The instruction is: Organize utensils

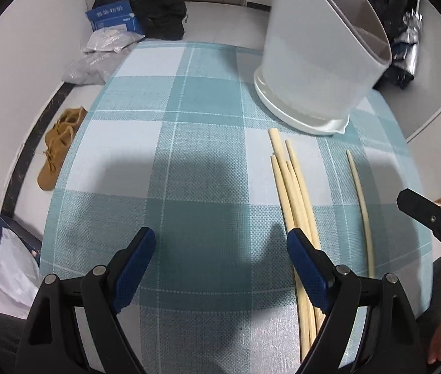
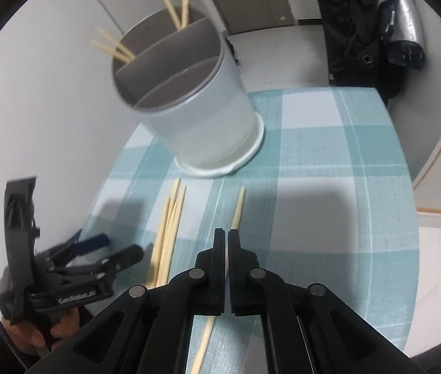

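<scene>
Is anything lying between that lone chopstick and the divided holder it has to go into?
Nothing visible. Bare tablecloth lies between the single chopstick and the holder. The chopstick bundle lies off to one side. The holder's nearest compartment looks empty.

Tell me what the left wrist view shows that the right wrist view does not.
Only the left wrist view shows the brown shoes and blue box on the floor. Only the right wrist view shows the holder's dividers and the shut right tool over the lone chopstick. Both show the holder, chopstick bundle and checked cloth.
</scene>
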`<state>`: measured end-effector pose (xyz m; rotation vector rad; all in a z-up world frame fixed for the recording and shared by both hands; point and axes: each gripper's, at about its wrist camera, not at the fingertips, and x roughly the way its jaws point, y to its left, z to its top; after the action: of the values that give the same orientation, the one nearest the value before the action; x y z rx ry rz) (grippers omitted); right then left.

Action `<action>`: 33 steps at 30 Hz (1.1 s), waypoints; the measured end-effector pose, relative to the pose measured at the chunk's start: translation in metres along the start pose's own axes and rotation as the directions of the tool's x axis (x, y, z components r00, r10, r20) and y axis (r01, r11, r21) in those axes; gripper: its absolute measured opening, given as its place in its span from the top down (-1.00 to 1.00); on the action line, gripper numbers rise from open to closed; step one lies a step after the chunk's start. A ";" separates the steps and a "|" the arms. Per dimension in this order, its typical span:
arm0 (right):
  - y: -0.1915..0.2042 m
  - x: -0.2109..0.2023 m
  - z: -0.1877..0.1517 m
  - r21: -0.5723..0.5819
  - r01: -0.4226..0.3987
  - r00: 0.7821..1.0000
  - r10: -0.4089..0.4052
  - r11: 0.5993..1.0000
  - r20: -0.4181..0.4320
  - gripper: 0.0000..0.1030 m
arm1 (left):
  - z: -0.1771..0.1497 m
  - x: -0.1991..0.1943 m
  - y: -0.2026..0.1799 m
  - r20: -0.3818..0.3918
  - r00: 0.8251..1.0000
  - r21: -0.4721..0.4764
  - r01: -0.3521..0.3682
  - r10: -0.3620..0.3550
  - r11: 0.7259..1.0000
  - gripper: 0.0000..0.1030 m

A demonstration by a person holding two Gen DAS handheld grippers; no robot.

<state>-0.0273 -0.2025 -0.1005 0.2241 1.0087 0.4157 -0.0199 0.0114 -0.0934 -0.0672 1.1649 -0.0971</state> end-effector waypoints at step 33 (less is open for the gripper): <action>-0.043 -0.023 -0.027 0.075 -0.110 0.986 0.099 0.991 0.134 0.48 | 0.032 0.019 -0.026 -0.089 0.990 0.005 -0.105 0.105 0.994 -0.29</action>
<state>-0.0512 -0.2513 -0.1131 0.3747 0.8889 0.4499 0.0155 -0.0169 -0.0951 -0.0008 1.2554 -0.0073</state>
